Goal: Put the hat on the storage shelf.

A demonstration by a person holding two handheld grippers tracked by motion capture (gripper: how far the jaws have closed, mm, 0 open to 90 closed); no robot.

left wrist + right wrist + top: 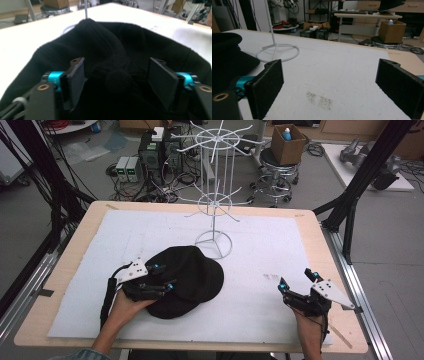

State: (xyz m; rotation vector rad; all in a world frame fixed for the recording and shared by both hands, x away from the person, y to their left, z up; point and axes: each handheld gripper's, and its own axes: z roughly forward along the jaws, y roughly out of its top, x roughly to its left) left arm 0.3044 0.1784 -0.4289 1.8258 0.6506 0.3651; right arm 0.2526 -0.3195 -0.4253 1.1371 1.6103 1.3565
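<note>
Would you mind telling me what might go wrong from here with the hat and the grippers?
The left gripper is open around a bunched fold of the black hat, so closing may pinch only loose fabric that slips out. The white wire stand is close behind the hat; lifting could snag it.

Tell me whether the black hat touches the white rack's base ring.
Cannot tell. In the high view the black hat reaches the base ring, but neither contact nor a gap shows plainly.

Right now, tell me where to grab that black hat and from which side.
Grip the raised fold of fabric on the black hat at its near left edge, coming in low from the person's side. The left gripper already straddles that bunched ridge with jaws open; elsewhere the hat lies flat, offering little to pinch.
</note>
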